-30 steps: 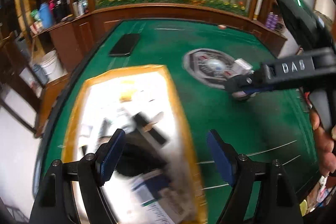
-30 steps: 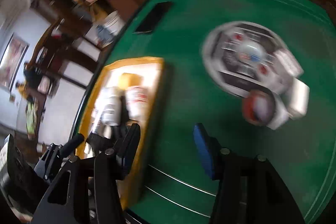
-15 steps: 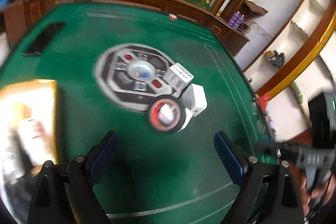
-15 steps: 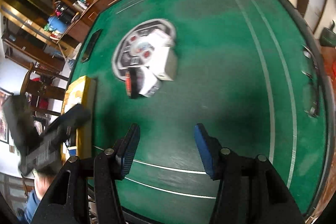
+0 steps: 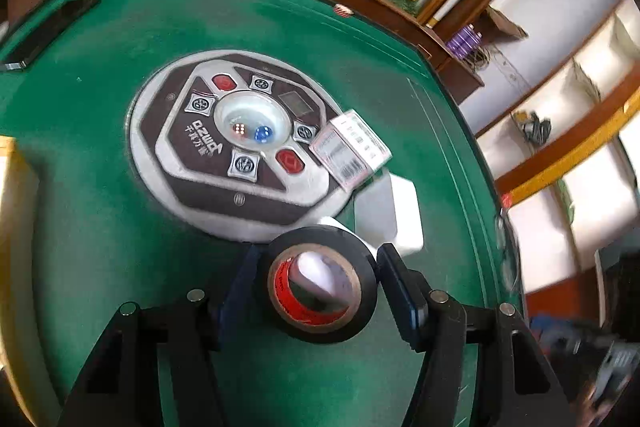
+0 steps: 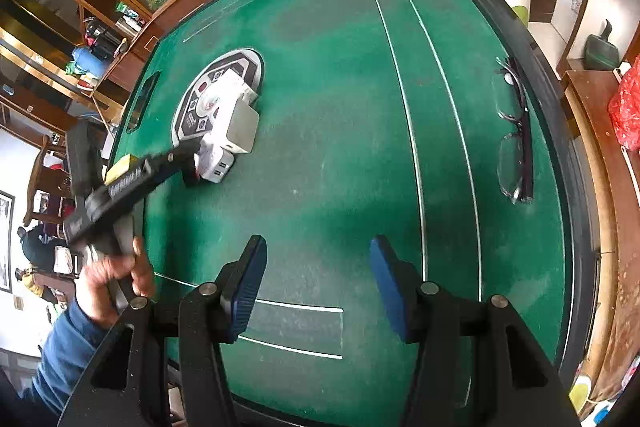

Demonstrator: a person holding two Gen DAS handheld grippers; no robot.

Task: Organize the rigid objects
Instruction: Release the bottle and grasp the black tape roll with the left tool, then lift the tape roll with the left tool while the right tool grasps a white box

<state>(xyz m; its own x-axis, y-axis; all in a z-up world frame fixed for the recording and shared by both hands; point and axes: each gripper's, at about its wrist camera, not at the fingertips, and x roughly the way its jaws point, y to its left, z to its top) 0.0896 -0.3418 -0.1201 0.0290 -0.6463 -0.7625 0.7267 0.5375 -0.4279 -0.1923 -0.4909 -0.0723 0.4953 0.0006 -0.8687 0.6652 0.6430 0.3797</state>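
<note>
Green felt table point(image 5: 100, 211); black tape roll point(image 5: 322, 283), red-printed core, lies flat. Left gripper point(image 5: 316, 281) jaws closing around it, pads not visibly pressing; right gripper point(image 6: 316, 287) spread, empty.

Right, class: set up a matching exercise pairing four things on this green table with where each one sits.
Things:
1. tape roll
2. eyeglasses
3. blue die
4. labelled box

Places:
A. near the table's right edge
B. between the left gripper's closing fingers
C. inside the clear centre dome
D. on the round panel's rim

Pairs: 1-B, 2-A, 3-C, 4-D
</note>
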